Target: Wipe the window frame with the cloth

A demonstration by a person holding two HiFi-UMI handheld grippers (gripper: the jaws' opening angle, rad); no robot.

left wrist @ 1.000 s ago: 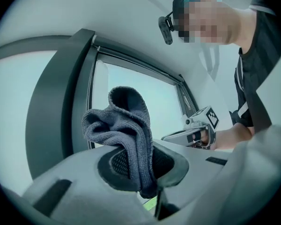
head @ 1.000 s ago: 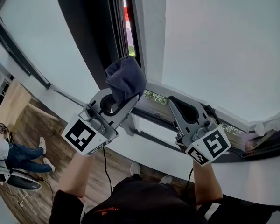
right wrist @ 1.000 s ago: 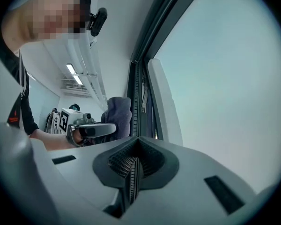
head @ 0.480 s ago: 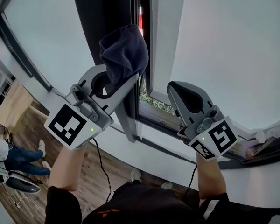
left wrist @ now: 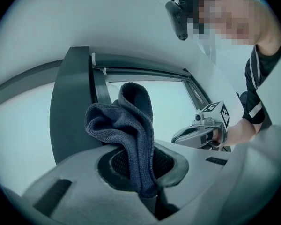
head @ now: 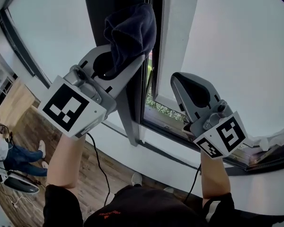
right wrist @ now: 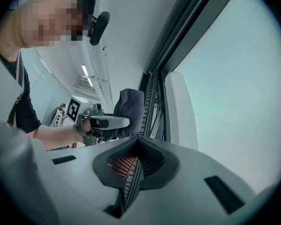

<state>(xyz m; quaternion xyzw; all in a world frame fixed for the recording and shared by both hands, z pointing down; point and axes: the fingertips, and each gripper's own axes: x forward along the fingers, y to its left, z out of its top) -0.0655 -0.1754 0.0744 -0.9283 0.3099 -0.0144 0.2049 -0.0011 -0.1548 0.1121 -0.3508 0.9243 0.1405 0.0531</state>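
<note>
A dark blue cloth (head: 131,28) bunches out of my left gripper (head: 132,56), which is shut on it and held up against the dark upright of the window frame (head: 114,4). In the left gripper view the cloth (left wrist: 126,125) stands up from the closed jaws in front of that dark upright (left wrist: 70,107). My right gripper (head: 182,84) is shut with nothing in it, lower and to the right, in front of the white sash (head: 177,32). The right gripper view looks along its closed jaws (right wrist: 138,144) at the frame rails (right wrist: 154,102), the cloth (right wrist: 130,108) and the left gripper (right wrist: 105,122).
The window stands slightly ajar, with greenery (head: 158,105) showing through the gap. A crumpled white thing (head: 274,135) lies on the sill at far right. Below left there is wood floor (head: 33,126) and a seated person (head: 9,156). A cable (head: 102,174) hangs from the left gripper.
Both grippers have risen. The left one carried the cloth upward along the dark upright of the frame, and the right one followed a little.
</note>
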